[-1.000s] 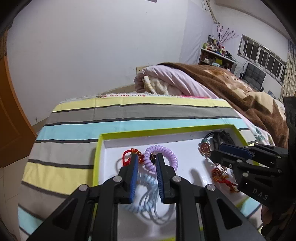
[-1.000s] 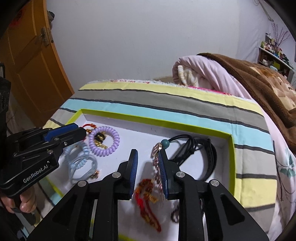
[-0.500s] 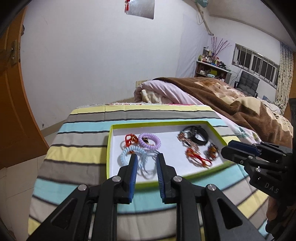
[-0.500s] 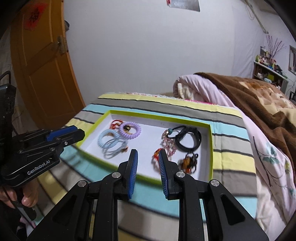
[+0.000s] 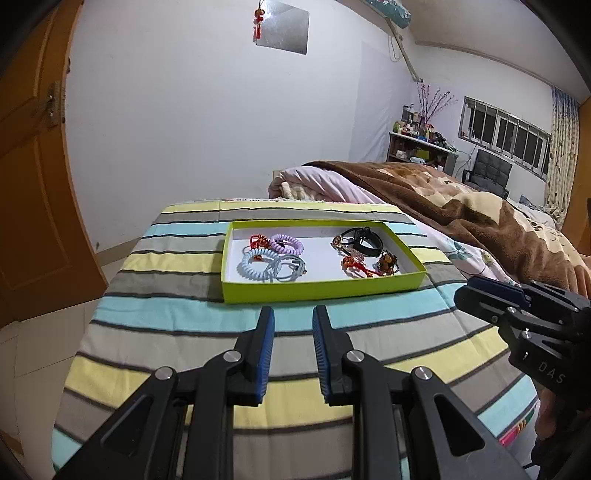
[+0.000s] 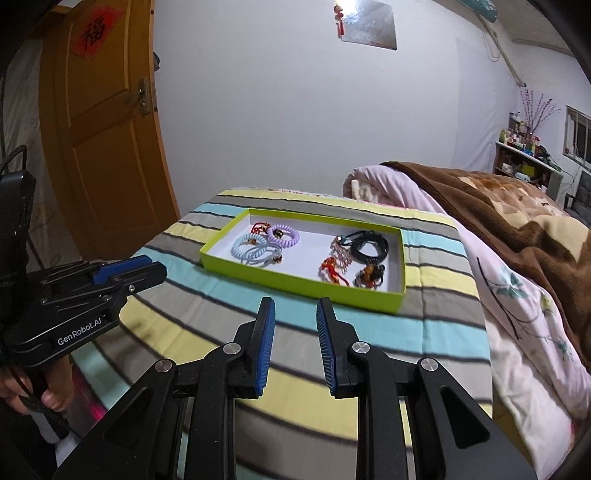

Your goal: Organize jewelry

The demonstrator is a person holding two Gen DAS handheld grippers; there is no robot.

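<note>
Both grippers, left [image 5: 293, 321] and right [image 6: 293, 314], pull back empty and narrowly parted from the tray [image 5: 321, 290] at 12 o'clock, sorting seemingly done.

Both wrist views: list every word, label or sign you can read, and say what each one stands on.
"GenRobot.AI": white print on the side of the left gripper, right wrist view.
"DAS": on the body of the right gripper, left wrist view; it may be cut off.
"福": black character on the red diamond paper on the orange door.
Red print on the striped cloth's far edge: too small to read.
</note>
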